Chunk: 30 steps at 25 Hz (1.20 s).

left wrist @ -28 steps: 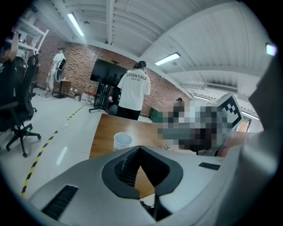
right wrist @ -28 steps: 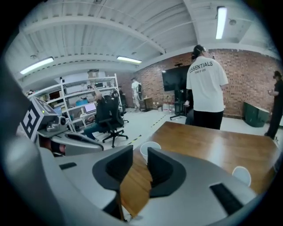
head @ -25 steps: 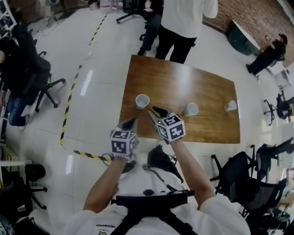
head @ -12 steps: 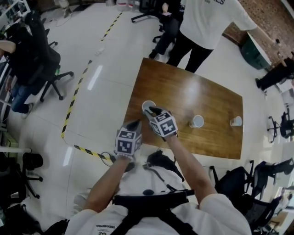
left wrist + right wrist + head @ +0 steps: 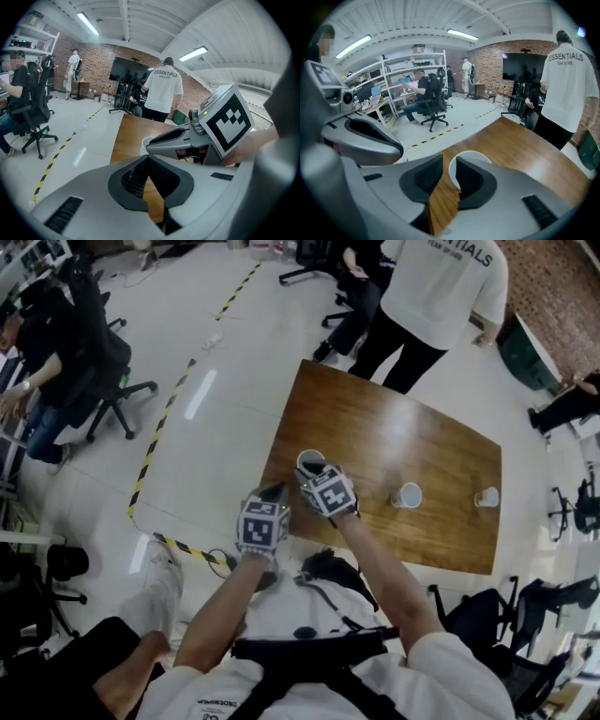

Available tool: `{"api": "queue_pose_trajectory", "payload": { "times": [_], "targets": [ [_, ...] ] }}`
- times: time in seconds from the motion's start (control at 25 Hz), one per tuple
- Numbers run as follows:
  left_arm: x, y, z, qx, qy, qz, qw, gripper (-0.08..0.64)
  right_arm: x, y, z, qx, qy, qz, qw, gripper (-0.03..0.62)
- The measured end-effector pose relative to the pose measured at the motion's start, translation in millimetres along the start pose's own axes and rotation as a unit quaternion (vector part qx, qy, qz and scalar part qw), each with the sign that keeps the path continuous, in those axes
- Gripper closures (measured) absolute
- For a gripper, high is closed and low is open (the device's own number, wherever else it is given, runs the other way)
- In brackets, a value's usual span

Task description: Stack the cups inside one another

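nearby, round cup (image 5: 310, 462), glossy wooden table (image 5: 412, 432)

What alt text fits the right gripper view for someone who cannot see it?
The right gripper straddles the near rim of a white cup on a wooden table, jaws apart though just closing, one jaw outside the wall, one inside. A person in a white T-shirt stands beyond the table.

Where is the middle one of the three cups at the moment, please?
In the head view, the middle cup stands on the wooden table toward its near edge, between the left cup and the right cup, nearer the right one.
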State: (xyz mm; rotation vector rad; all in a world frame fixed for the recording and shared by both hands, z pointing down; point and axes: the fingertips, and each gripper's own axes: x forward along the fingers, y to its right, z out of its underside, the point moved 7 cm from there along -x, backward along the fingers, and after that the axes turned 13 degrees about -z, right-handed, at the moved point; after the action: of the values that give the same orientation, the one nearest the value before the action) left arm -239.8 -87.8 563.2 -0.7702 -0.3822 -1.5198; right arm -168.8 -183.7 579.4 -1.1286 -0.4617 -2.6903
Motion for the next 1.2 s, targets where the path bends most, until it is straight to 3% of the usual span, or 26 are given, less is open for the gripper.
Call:
{"api": "queue_pose_trajectory", "payload": {
  "times": [0.76, 1.0, 1.2],
  "targets": [
    [-9.5, -14.5, 6.9, -0.01, -0.008, -0.007, 0.9999, 0.56, 20.2, -3.6, 7.5, -0.021, -0.041, 0.017, 0.999, 0.553],
    [-12.7, -9.8, 6.9, -0.002, -0.006, 0.003, 1.0, 0.56, 1.5, -4.7, 6.9, -0.02, -0.021, 0.032, 0.999, 0.557],
    [-12.3, 4.3, 10.9, 0.014, -0.006, 0.019, 0.9997, 0.56, -25.2, -1.4, 21.7, 0.007, 0.001, 0.045, 0.999, 0.557]
  ]
}}
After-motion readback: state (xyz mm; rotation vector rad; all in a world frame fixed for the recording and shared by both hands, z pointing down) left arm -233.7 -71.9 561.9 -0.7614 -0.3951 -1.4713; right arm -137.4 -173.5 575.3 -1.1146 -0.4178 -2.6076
